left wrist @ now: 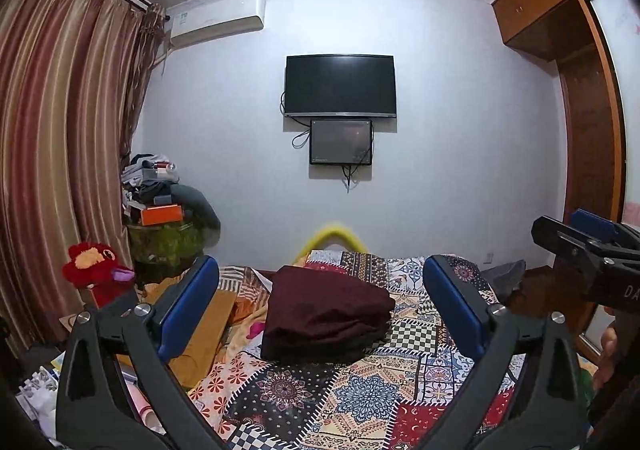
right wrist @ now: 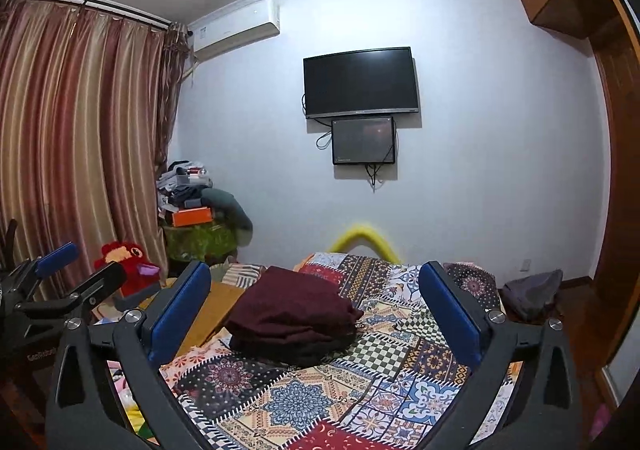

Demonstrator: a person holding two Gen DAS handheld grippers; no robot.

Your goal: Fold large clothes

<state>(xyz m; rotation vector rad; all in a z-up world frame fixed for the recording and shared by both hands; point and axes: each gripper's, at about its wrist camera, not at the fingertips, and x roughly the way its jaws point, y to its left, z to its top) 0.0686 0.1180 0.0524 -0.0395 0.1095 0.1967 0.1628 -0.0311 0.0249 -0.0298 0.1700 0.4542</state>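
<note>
A dark maroon garment [left wrist: 326,316] lies folded in a thick bundle on the patchwork bedspread [left wrist: 360,398]; it also shows in the right wrist view [right wrist: 290,320]. My left gripper [left wrist: 320,290] is open and empty, held above the bed short of the bundle. My right gripper [right wrist: 316,290] is open and empty too, at about the same distance. The right gripper shows at the right edge of the left wrist view [left wrist: 580,238]. The left gripper shows at the left edge of the right wrist view [right wrist: 76,266].
A mustard cloth [left wrist: 208,334] lies left of the bundle. A red plush toy [left wrist: 98,268] and a cluttered green stand [left wrist: 168,238] sit by the striped curtain [left wrist: 60,130]. A TV [left wrist: 340,86] hangs on the far wall. A wooden wardrobe [left wrist: 588,122] stands at right.
</note>
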